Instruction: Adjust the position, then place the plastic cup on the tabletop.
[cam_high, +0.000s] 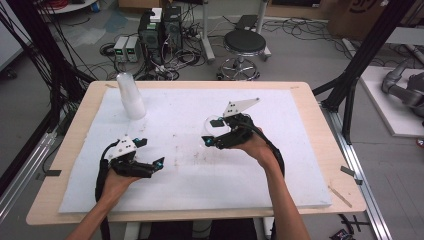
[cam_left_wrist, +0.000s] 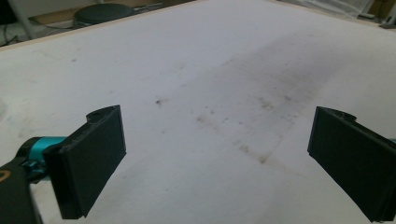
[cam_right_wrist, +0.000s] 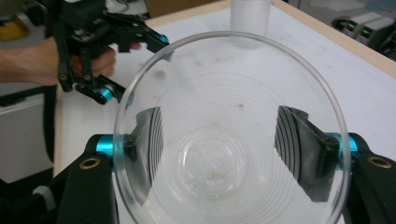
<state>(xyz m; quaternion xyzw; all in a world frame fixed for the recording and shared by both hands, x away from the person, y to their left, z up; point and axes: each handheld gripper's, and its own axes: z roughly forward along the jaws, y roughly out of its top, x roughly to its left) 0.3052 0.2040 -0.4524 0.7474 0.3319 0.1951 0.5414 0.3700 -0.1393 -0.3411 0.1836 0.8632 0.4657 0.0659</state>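
A person at a table holds a two-jaw gripper in each hand; the right gripper (cam_high: 209, 134) grips a clear plastic cup (cam_high: 210, 131), and the left gripper (cam_high: 159, 163) is empty.

In the high view the cup sits just right of the frame's centre, above the white foam pad (cam_high: 280, 165) that covers the wooden table (cam_high: 327, 150). In the right gripper view the cup's open mouth faces the camera at centre frame, with the two black jaws pressed against its sides, seen through the clear wall. The left gripper lies at lower left of the high view, low over the pad, its jaws spread wide over bare stained foam. A stack of clear cups (cam_high: 130, 96) stands upright at the pad's upper left, well apart from both grippers.
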